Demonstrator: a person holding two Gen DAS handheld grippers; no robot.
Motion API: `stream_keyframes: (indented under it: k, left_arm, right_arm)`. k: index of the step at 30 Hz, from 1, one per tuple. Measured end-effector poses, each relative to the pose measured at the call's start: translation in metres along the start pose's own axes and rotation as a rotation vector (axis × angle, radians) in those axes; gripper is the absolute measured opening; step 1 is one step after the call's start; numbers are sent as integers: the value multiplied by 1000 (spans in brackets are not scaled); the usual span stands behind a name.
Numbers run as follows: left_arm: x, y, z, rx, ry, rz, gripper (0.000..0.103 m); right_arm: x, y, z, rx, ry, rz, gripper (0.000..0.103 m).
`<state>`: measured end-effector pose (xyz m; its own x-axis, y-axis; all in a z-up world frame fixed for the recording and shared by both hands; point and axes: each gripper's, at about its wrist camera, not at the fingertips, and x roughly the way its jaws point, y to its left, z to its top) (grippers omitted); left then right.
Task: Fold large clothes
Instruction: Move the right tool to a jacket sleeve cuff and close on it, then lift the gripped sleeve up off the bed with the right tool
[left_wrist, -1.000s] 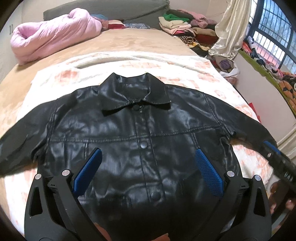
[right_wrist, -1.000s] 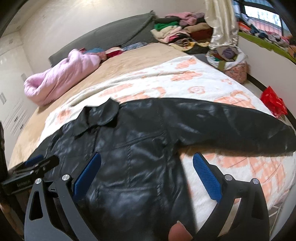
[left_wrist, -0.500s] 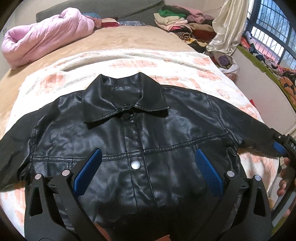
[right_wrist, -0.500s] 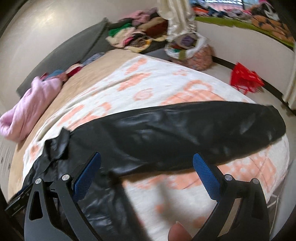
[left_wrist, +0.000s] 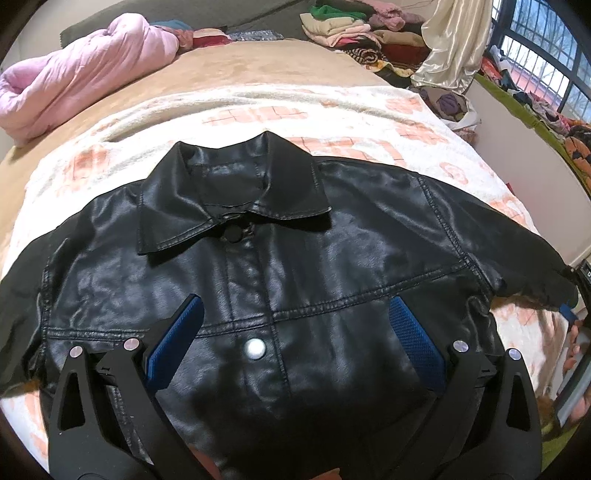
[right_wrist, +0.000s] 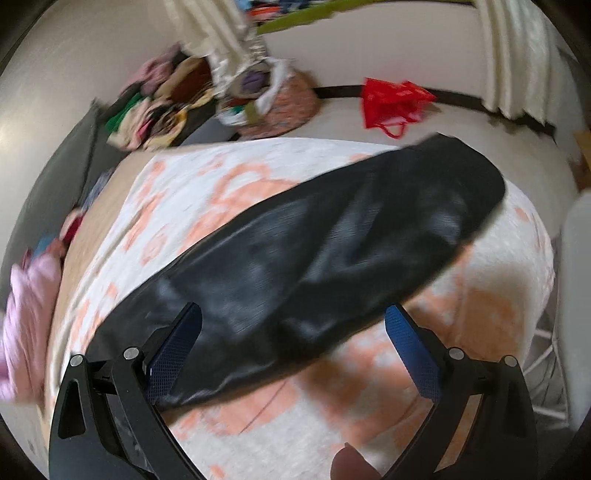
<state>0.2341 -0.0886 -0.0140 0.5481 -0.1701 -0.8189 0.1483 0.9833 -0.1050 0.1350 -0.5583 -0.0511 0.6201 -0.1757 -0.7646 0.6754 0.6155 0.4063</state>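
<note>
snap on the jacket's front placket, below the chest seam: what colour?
Silver-white snap, bright against the black jacket. Shows best in the left wrist view.

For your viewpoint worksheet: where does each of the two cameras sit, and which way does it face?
Left wrist: on the left gripper, open over the black jacket, facing its collar; a hand's fingers at the right edge.
Right wrist: on the right gripper, open, facing the jacket's sleeve lying flat; a fingertip below.
Shared: jacket, patterned blanket.

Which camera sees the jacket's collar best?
The left wrist view: the collar lies flat and sharp at the middle of the black jacket. The right wrist view shows only a blurred sleeve, no collar.
</note>
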Motion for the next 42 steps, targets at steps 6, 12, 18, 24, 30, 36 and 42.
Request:
stream_keyframes:
  k: [6, 12, 18, 24, 30, 36, 42]
  left_arm:
    - [7, -17, 6, -4, 9, -11, 94]
    - [17, -29, 14, -15, 23, -42, 94]
    - [22, -36, 17, -16, 27, -28, 94]
    - [18, -38, 13, -23, 31, -31, 94]
    - [8, -29, 13, -41, 28, -28, 94]
    - [-15, -17, 21, -60, -4, -37, 94]
    - [-39, 9, 29, -113, -33, -73, 94]
  right_arm:
    - [21, -37, 16, 144, 22, 15, 99]
    - [38, -58, 34, 268, 35, 104, 99]
    - [43, -71, 47, 354, -16, 157, 68]
    - [49, -80, 60, 397, -56, 284, 13]
    - [1, -48, 70, 231, -191, 457, 9]
    - [-49, 19, 71, -13, -252, 557, 8]
    - [-87, 100, 55, -231, -254, 650, 7]
